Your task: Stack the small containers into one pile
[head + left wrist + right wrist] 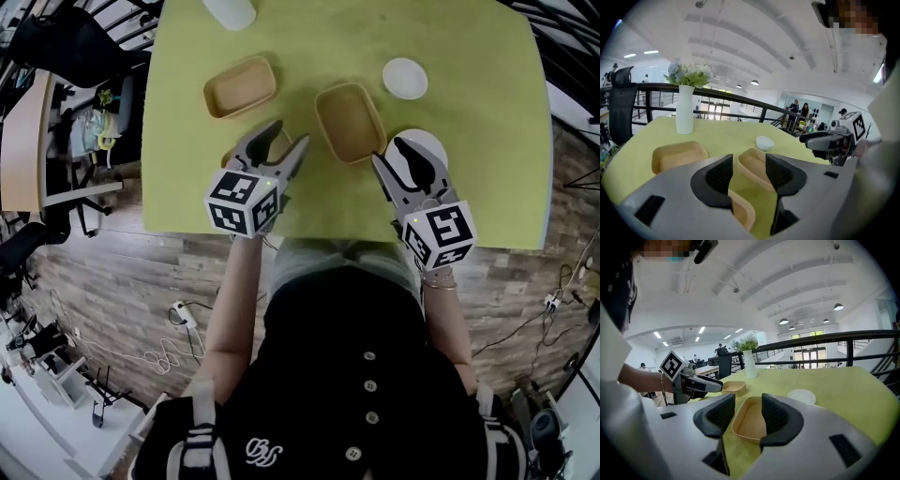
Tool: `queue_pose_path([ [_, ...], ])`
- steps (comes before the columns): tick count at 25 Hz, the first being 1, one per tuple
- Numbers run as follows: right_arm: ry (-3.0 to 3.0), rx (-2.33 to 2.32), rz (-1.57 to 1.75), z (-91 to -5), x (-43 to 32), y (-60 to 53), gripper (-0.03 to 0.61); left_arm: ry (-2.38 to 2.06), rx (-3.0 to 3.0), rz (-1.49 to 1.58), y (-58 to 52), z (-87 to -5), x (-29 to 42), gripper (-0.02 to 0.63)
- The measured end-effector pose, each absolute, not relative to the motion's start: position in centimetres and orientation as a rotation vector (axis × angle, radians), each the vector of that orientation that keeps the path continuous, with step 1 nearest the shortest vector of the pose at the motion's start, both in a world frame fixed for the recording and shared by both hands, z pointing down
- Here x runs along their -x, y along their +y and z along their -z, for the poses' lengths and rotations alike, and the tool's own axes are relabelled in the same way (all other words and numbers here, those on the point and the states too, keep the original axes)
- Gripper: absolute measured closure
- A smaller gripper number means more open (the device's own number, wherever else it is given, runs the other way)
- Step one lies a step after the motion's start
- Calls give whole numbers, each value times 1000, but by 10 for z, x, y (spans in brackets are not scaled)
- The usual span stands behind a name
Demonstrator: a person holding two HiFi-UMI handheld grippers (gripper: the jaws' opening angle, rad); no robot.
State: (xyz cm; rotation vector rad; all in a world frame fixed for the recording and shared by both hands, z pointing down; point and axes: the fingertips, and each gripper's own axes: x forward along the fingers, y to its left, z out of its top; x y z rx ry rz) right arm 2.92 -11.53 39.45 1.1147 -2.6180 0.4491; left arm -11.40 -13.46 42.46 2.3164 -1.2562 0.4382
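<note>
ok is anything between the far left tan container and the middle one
No, only bare green tablecloth separates the far left container from the middle container; the head view shows it.

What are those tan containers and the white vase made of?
The tan containers look like matte moulded plastic or pulp fibre: thin rounded walls, no shine. The white vase looks like ceramic, smooth and opaque, though plastic is possible.

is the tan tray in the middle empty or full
Empty: the tray sits upright, and its bare floor shows in the head view.
</note>
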Motion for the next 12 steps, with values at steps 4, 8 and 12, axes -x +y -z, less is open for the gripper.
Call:
queue_pose_path([
  [4,-2614,-1106,-464,-398,-24,-119,393,-1275,-2345,-564,-138,-430,142,397],
  [8,-2614,-1114,-480,-401,-21,-124,417,-1230,-2451,-800,-136,-437,155,467],
  [12,-2615,-1085,-480,-405,-13,-121,419,-1160,-2503,-980,-131,-449,169,424],
])
